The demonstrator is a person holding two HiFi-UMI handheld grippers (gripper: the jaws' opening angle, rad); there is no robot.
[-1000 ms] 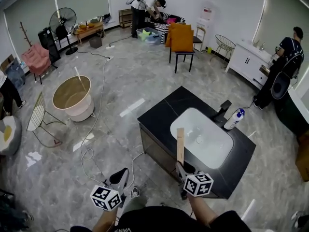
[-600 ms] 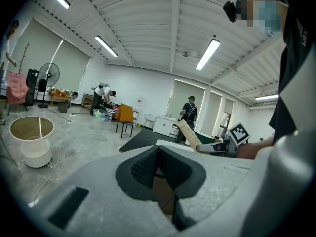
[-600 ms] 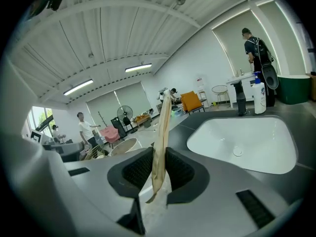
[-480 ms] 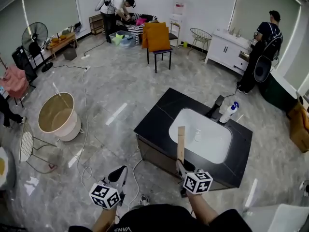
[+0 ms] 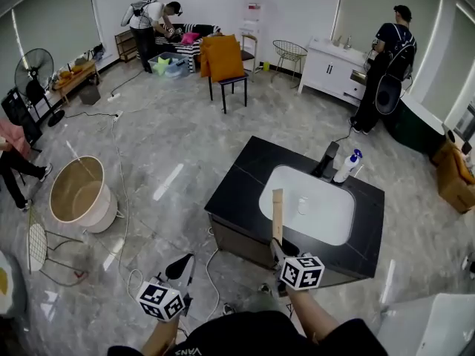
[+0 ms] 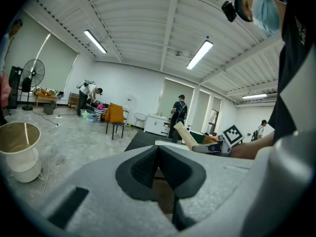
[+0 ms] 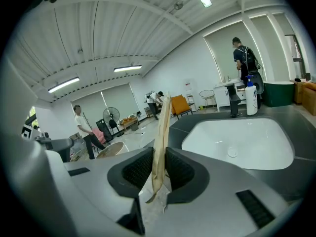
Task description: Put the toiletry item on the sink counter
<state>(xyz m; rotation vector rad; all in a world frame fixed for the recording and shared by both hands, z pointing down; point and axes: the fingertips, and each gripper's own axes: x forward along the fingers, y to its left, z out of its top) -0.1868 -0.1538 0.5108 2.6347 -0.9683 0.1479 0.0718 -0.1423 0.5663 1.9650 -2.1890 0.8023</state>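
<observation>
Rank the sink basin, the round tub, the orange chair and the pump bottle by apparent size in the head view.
1. Sink basin and round tub: about alike, no ranking.
2. Orange chair, though it stands farther away.
3. Pump bottle, smallest.

**Bright, even light; strong fisheye bend**

Long ceiling tubes [image 6: 200,54] light the room brightly and evenly, so shadows are faint and soft. The polished floor [image 5: 169,182] carries pale glare streaks. The white sink [image 5: 326,217] is close to washed out against the glossy black counter [image 5: 237,191]. Straight lines bow towards the edges of the head view. Both gripper views are round, with black corners and a soft near foreground.
</observation>
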